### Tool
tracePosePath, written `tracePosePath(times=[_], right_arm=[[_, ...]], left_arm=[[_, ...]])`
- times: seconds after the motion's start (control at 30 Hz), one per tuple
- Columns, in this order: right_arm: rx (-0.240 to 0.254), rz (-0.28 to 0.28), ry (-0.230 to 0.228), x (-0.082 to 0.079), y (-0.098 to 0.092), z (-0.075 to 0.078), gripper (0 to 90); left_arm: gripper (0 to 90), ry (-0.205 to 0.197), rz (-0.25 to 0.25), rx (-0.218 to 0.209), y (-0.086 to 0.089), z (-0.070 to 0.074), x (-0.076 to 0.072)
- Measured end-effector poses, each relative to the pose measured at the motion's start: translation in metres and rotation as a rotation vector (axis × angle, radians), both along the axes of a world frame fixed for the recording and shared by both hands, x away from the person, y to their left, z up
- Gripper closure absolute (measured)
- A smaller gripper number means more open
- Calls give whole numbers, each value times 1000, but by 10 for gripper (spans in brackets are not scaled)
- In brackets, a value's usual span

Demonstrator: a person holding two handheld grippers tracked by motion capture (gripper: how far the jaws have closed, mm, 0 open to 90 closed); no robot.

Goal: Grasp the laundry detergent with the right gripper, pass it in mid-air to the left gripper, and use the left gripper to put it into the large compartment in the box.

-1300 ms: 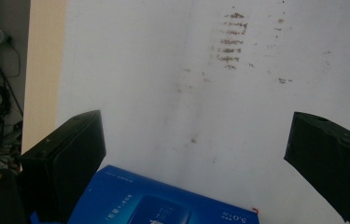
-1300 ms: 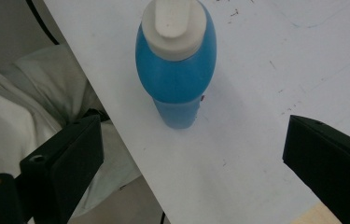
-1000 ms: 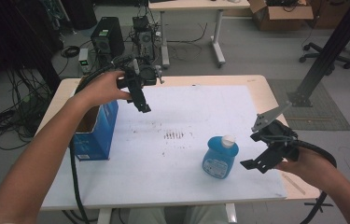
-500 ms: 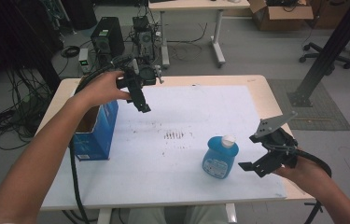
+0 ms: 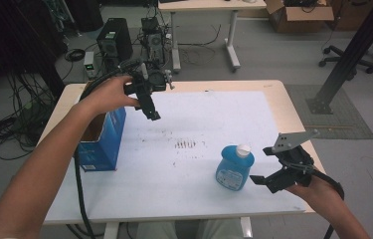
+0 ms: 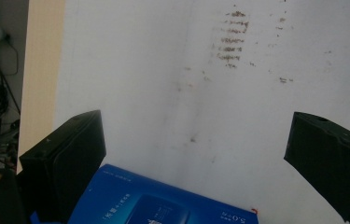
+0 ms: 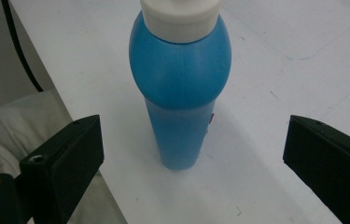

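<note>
A blue bottle (image 5: 233,170) with a white cap (image 5: 243,150) stands upright on the white mat (image 5: 204,119), front right. My right gripper (image 5: 261,166) hovers just right of it, open, with nothing between its jaws. In the right gripper view the bottle (image 7: 181,93) stands ahead, centred between the wide-apart jaws of that gripper (image 7: 193,136). An open-topped blue carton (image 5: 102,139) stands at the table's left side. My left gripper (image 5: 153,113) hangs in the air beside the carton's far corner, open and empty. The carton's printed top (image 6: 163,205) lies below my left gripper (image 6: 193,140).
Brown smudges (image 5: 188,144) mark the middle of the mat. The table's wooden rim (image 5: 293,119) runs close on the right. Computer towers (image 5: 112,42), cables and another desk (image 5: 233,30) stand on the floor behind. A black cable (image 5: 78,184) trails down at the front left.
My right gripper has dropped lower and come toward the table's near edge, closer beside the bottle. The left arm and gripper have stayed put.
</note>
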State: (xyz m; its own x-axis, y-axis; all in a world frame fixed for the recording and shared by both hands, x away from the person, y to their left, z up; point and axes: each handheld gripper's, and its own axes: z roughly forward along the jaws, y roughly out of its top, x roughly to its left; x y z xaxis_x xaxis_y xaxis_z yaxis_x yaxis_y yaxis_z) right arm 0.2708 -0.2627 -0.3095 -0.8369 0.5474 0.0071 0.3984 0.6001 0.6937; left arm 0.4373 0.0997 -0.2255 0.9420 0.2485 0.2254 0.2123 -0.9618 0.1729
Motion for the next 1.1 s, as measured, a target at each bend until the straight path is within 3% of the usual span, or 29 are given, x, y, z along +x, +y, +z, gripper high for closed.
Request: tracePosePath(times=[0.6, 1.1], right_arm=[[104, -17, -74, -7, -7, -19, 46], [152, -30, -91, -10, -9, -35, 46]], left_arm=[[55, 2, 7, -4, 0, 0, 0], [55, 2, 9, -6, 0, -1, 0]])
